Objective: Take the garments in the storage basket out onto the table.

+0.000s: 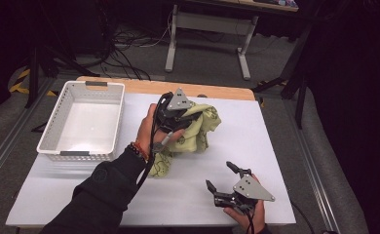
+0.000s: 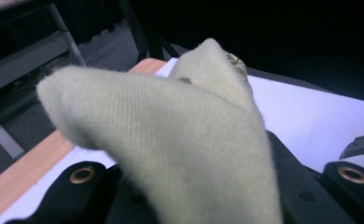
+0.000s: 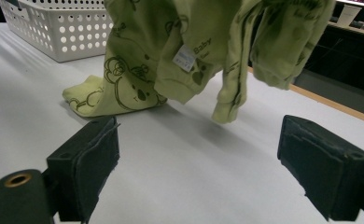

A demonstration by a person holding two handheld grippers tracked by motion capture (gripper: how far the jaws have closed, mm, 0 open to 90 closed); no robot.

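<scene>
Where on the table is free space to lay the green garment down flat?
Bare table lies right of the green garment, above the open right gripper. More lies at the near-left corner, below the white basket. The middle is crowded: the left gripper holds the garment there.

The person wears a dark, near-black sleeve (image 1: 107,187) with a faint round emblem on the forearm, and beaded bracelets (image 1: 137,149) in orange and dark tones at the wrist just behind the left gripper (image 1: 174,115). That gripper is black, topped by a grey three-cornered plate (image 1: 180,100) dotted with small screws, and a black cable (image 1: 151,146) trails back from it. Brass-coloured screw rings (image 2: 81,175) sit at the base of its jaws. The right gripper (image 1: 224,176) carries a similar grey plate (image 1: 251,187); its black jaws bear dark, block-shaped pads (image 3: 92,161), with one brass ring (image 3: 17,179) beside the nearer jaw.
</scene>
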